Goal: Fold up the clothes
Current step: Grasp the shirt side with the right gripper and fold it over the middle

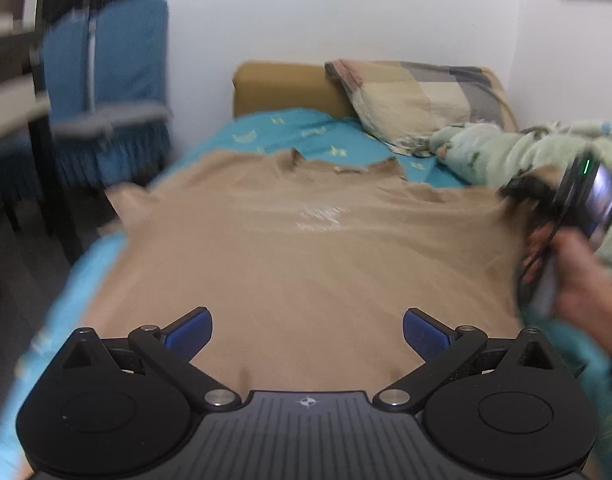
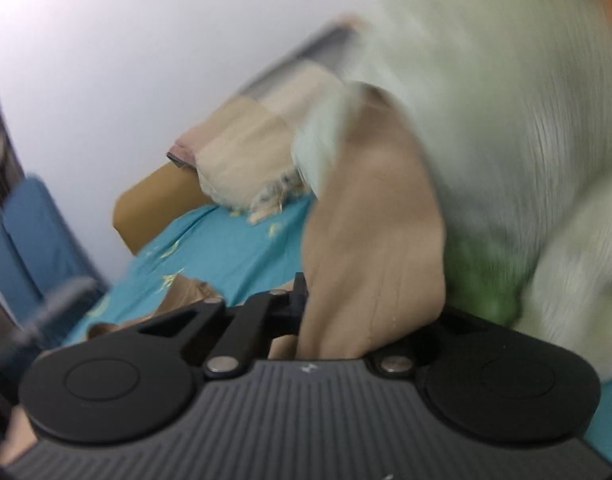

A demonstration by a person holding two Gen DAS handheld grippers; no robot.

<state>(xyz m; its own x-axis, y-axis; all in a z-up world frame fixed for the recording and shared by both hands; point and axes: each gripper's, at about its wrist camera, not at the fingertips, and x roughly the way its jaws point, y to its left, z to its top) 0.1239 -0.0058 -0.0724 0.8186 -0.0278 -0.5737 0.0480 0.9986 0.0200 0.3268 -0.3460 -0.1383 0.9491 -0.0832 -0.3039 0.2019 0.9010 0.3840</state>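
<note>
Tan cotton of a T-shirt (image 1: 306, 264) is seen spread front-up across a bed (image 1: 242, 136) covered by a turquoise patterned sheet, its collar towards the mustard headboard (image 1: 286, 88). Along the shirt's left edge a narrow strip of sheet is left before the mattress drops off; a chair draped in blue cloth (image 1: 106, 80) stands near that side. Beyond the collar a bare stretch of sheet is left below a patchwork pillow (image 1: 417, 96). On the right the room is crowded by a pale green fleecy blanket (image 1: 505, 152), heaped against the shirt's edge.

A faint white print is carried on the chest, and the fabric is only lightly creased. Its right sleeve is lifted off the bed, pinched in the right hand-held gripper (image 2: 306, 308), whose jaws are closed on the cloth; the sleeve stands up in a fold before the blanket. The left hand-held gripper (image 1: 307, 334) is held wide open over the hem, nothing between its blue pads (image 1: 190, 332).
</note>
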